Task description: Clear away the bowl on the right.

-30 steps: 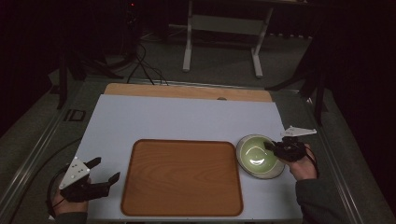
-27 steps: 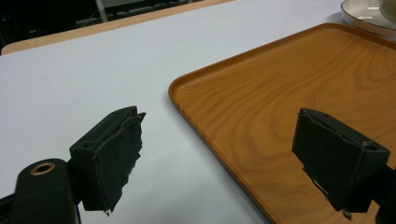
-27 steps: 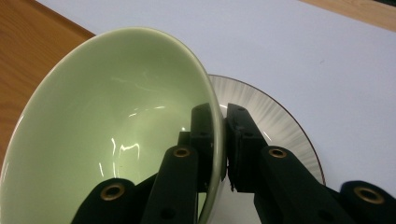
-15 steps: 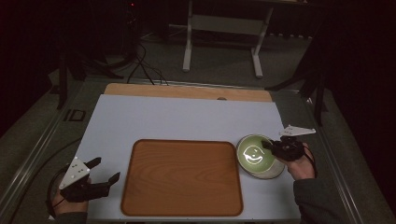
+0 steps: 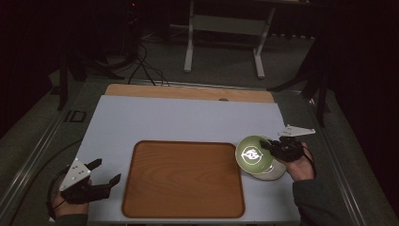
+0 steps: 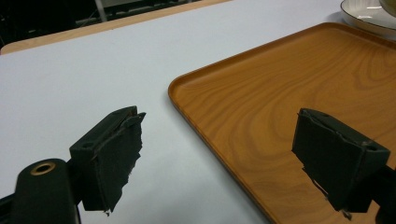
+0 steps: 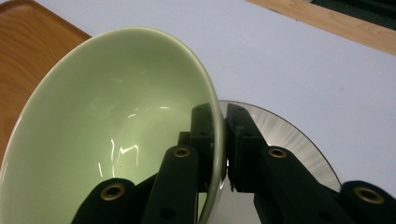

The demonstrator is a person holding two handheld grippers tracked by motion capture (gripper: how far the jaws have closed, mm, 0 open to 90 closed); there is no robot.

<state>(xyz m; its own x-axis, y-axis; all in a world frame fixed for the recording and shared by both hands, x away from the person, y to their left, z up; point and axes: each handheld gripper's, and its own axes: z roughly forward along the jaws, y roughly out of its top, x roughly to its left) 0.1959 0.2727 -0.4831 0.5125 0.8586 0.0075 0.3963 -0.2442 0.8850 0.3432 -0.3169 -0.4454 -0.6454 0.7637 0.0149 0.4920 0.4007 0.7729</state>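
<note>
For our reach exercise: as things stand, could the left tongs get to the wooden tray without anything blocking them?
Probably yes. The left tongs stand open just beside the wooden tray, whose near edge lies bare between them. The green bowl, held by the right tongs, is off at the far side.

Dim room, dark floor (image 5: 155,52). White-legged stand (image 5: 223,28) and loose cables (image 5: 141,66) beyond the table's far edge, well ahead of the tongs. Pale table top (image 5: 179,117) with wooden far strip (image 5: 188,92).

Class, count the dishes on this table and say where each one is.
2. A green bowl, tilted and gripped at its rim by the right claw, and a pale plate beneath it, right of the wooden tray.
</note>
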